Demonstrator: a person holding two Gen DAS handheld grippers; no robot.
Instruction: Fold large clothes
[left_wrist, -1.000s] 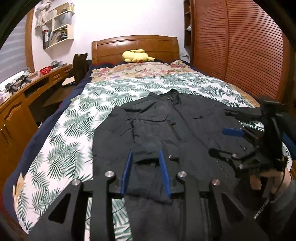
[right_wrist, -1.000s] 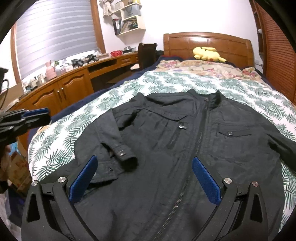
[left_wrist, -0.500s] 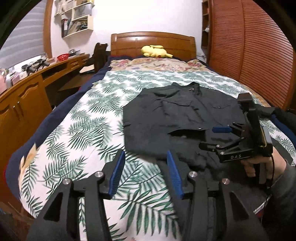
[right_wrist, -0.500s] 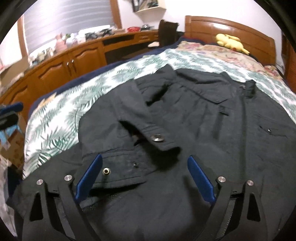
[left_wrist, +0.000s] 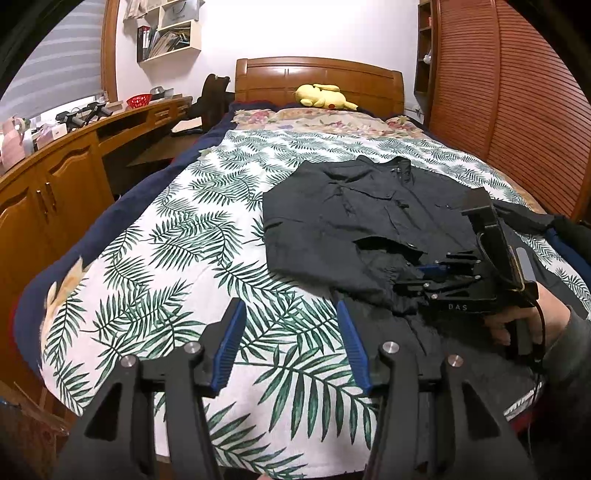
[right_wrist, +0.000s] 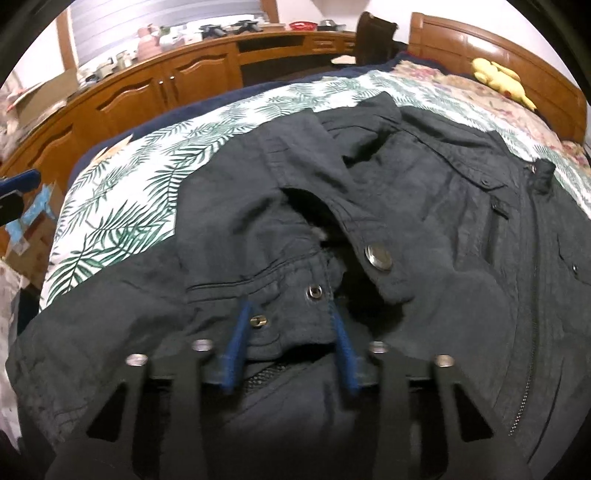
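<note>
A black jacket (left_wrist: 373, 218) lies front up on the leaf-print bedspread (left_wrist: 192, 236), its left sleeve folded across the chest. My left gripper (left_wrist: 290, 347) is open and empty over bare bedspread, left of the jacket's hem. My right gripper (right_wrist: 291, 334) has its jaws half closed around the sleeve cuff (right_wrist: 291, 306) with its snap buttons; the blue pads sit on both sides of the cuff with fabric between them. The right gripper also shows in the left wrist view (left_wrist: 424, 277), low on the jacket.
A wooden headboard (left_wrist: 317, 75) with a yellow plush toy (left_wrist: 321, 95) is at the far end. A wooden desk and cabinets (left_wrist: 55, 173) run along the left. A slatted wooden wardrobe (left_wrist: 517, 85) stands on the right. A cardboard box (right_wrist: 33, 221) sits on the floor.
My left gripper has let go of the sleeve, opened and pulled back left off the jacket. My right gripper has moved down onto the sleeve cuff and its jaws have narrowed around it.
</note>
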